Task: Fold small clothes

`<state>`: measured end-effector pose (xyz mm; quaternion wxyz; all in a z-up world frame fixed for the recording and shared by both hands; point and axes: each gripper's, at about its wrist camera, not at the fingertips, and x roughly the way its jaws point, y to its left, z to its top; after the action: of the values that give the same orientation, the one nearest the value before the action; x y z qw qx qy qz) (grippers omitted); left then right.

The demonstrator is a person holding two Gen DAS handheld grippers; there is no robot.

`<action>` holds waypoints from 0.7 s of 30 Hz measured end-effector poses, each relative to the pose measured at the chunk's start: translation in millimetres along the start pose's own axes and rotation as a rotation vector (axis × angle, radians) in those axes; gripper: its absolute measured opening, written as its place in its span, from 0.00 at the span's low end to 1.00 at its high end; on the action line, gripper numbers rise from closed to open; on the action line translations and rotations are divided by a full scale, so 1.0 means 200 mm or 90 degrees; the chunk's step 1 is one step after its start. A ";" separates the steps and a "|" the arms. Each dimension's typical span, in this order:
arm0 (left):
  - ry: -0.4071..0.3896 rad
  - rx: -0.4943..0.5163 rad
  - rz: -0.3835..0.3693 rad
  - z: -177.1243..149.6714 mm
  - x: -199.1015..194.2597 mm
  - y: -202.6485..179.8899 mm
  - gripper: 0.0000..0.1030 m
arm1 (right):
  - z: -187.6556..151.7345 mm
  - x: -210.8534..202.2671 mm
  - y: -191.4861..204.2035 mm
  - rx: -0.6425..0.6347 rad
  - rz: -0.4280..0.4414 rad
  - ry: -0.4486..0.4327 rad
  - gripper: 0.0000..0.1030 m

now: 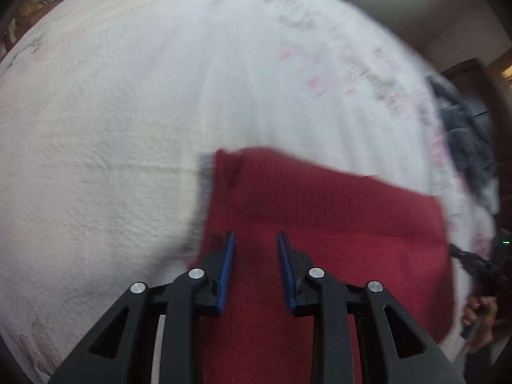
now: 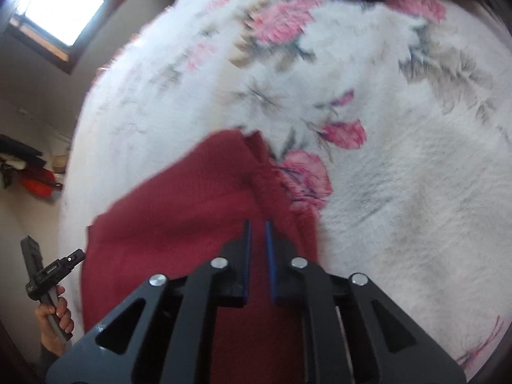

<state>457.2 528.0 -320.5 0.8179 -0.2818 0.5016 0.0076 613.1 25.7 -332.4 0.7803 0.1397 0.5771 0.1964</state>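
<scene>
The left gripper (image 1: 256, 240) hovers with its jaws apart over the red knit garment (image 1: 320, 224), while the right gripper (image 2: 257, 227) has its blue pads narrowly parted and holds nothing. The garment lies flat on the white floral blanket (image 2: 400, 176). It looks soft, light and limp, so a pinch at a corner or hem edge should lift it best.

The left gripper (image 1: 256, 240) is hanging over the red knit cloth (image 1: 320, 224) with its blue fingers (image 1: 226, 275) apart. The cloth is lying on a fluffy white blanket (image 1: 128, 112).
</scene>
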 end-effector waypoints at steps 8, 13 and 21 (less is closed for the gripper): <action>0.049 0.026 0.055 -0.23 0.06 0.04 0.20 | -0.20 0.05 -0.07 0.016 0.028 0.034 0.06; -0.024 0.054 -0.098 -0.41 -0.28 -0.11 0.23 | -0.39 -0.25 0.07 -0.033 0.093 -0.014 0.14; 0.023 0.030 -0.076 -0.74 -0.25 -0.05 0.27 | -0.61 -0.21 0.02 -0.064 0.014 0.034 0.20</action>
<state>314.0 464.2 -324.6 0.8140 -0.2921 0.4986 -0.0584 485.0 9.8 -331.5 0.7685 0.1013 0.5854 0.2376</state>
